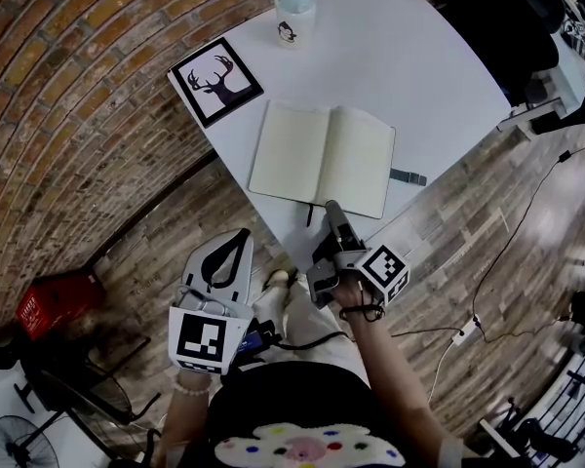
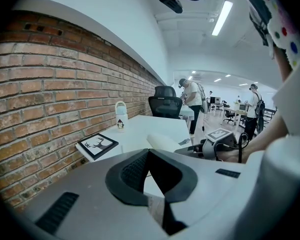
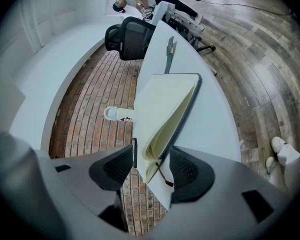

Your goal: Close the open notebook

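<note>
The open notebook [image 1: 322, 157] lies flat on the white table [image 1: 429, 76], cream pages up. My right gripper [image 1: 331, 209] is at its near edge, below the right page. In the right gripper view the notebook [image 3: 165, 109] runs edge-on between the jaws of that gripper [image 3: 152, 160]. They stand wide, with a gap showing at the left pad, so it is open. A dark ribbon [image 3: 163, 173] hangs from the book's near edge. My left gripper [image 1: 236, 242] is shut and empty, held back off the table; its closed tips [image 2: 150, 152] point at the table.
A framed deer picture [image 1: 215, 79] lies at the table's left corner and a white bottle [image 1: 295, 8] stands at its far edge. A grey strap [image 1: 408, 176] lies right of the notebook. A brick wall runs along the left. A red crate [image 1: 54, 300] sits on the floor.
</note>
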Demonstrator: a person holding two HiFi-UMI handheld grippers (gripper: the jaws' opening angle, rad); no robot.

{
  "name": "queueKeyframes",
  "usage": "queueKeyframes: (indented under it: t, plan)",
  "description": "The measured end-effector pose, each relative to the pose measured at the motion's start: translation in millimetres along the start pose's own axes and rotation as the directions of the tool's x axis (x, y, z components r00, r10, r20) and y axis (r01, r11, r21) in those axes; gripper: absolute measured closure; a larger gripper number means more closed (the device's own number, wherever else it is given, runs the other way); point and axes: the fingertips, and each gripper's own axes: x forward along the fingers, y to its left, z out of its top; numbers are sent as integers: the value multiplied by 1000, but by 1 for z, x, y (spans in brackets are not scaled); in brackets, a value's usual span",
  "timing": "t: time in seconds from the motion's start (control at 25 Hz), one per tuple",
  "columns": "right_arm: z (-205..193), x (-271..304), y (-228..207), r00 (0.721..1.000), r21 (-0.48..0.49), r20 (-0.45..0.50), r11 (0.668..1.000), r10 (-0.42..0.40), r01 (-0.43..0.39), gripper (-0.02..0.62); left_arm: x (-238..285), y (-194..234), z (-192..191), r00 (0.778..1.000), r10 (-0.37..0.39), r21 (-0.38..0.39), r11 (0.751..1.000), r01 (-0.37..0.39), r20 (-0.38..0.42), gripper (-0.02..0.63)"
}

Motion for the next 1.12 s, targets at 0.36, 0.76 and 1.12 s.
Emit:
queueKeyframes:
  t: [0.36,0.76,1.12]
  plan:
    - [3,6,0,999,56,32,998,8,-10,367,-2,0,0,1000,5,-16,1000,-5,0,591]
    - [10,8,-14,996,48,37,996,-77,76,525,-1,-2,-1,1000,-5,-8,1000,5,-4,591]
    - [12,6,-9,998,-76,41,996,-50,53,557,-1,-1,-3,1000,-5,-13,1000,5,-7,591]
